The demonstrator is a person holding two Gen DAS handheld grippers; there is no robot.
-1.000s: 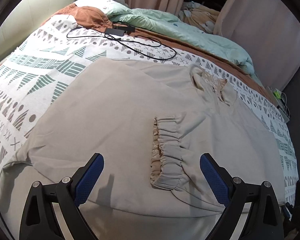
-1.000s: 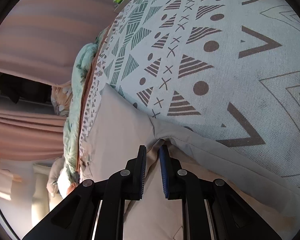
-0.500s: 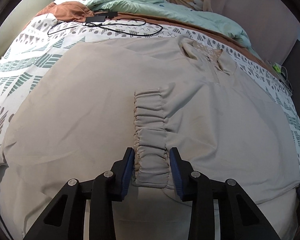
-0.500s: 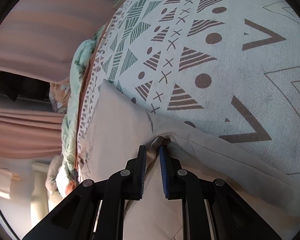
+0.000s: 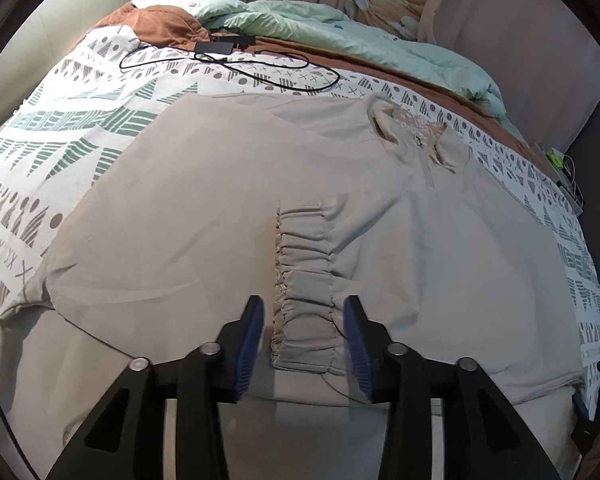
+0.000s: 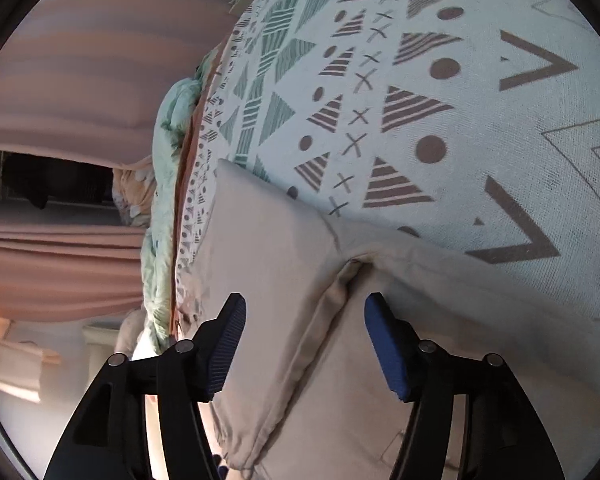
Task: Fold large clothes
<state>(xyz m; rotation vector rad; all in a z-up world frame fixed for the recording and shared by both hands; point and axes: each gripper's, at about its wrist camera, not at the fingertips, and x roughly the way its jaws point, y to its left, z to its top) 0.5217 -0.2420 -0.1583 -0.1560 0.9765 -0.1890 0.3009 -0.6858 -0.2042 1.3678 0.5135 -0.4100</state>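
A large beige sweatshirt (image 5: 204, 216) lies flat on the patterned bedspread (image 5: 80, 120), collar (image 5: 416, 132) at the far right. One sleeve is folded across the body, and its gathered elastic cuff (image 5: 304, 292) lies in front of my left gripper (image 5: 303, 334). That gripper is partly open, its jaws on either side of the cuff's near end, holding nothing. My right gripper (image 6: 305, 336) is open over a folded corner of the sweatshirt (image 6: 340, 280) at the garment's edge, and the fabric lies loose between the jaws.
A black charger and cable (image 5: 228, 56) lie on the bedspread beyond the sweatshirt. A green duvet (image 5: 360, 48) and brown blanket (image 5: 160, 28) are bunched at the far side. Curtains (image 6: 60, 60) hang beyond the bed. A power strip (image 5: 568, 176) lies off the bed's right side.
My right gripper, shut on the sweatshirt's fold until half a second ago, has opened and let it go. My left gripper narrowed around the cuff, then widened slightly and drew back.
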